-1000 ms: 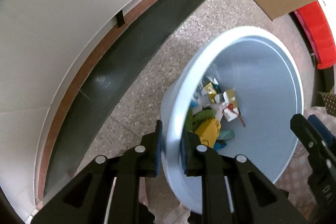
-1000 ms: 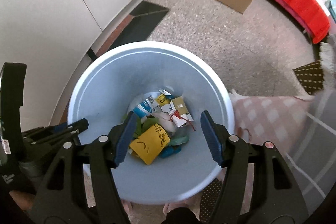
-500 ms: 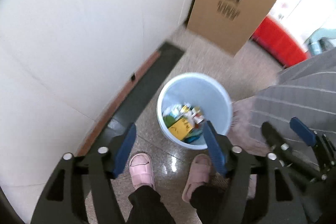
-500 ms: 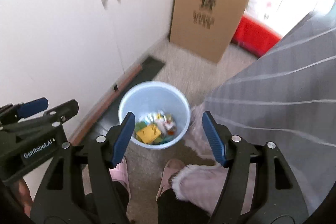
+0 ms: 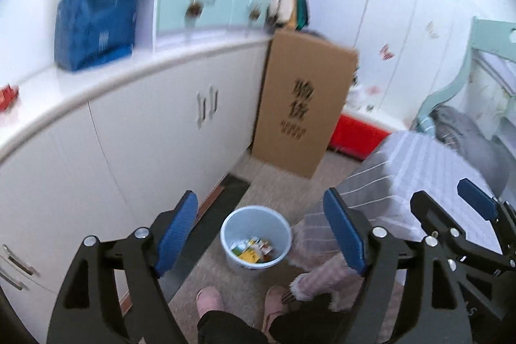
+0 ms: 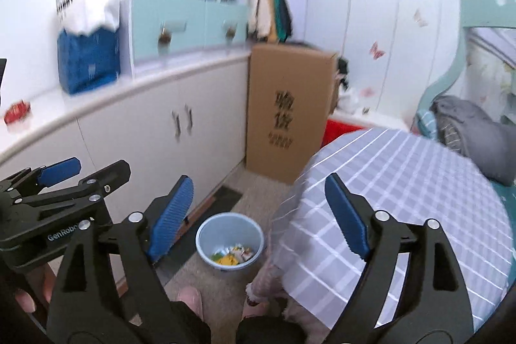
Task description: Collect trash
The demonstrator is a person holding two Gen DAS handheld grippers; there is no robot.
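Since a second ago we have risen well away from the pale blue bin [image 5: 256, 236]: then it filled both views and the left tongs had their pads pinched on its rim, now it sits small on the speckled floor just ahead of our pink slippers [image 5: 209, 302], beside the white cabinet [image 5: 135, 144] and close against the checked bedspread [image 6: 403, 182]. Both pairs of tongs have just been opening. The left gripper [image 5: 259, 239] stands wide with nothing between its blue pads, and the right gripper [image 6: 258, 215] is spread as wide, also empty.

We judge the trash [image 6: 233, 255] in the bin to be light stuff: small cartons, wrappers and a yellow paper, crushable and apt to slip if pinched on a flat face, so an edge or a fold is the better hold. The bin itself looks like thin, stiff plastic, light enough to lift by its rim, where a pad can go on either side of the wall.

On writing: the left tongs show "GenRobo" in the right view, partly cut off. The tall cardboard box [image 5: 300, 108] bears large dark characters, too blurred for us to read, and the blue-and-white bag [image 5: 93, 18] on the counter has dark print we cannot make out
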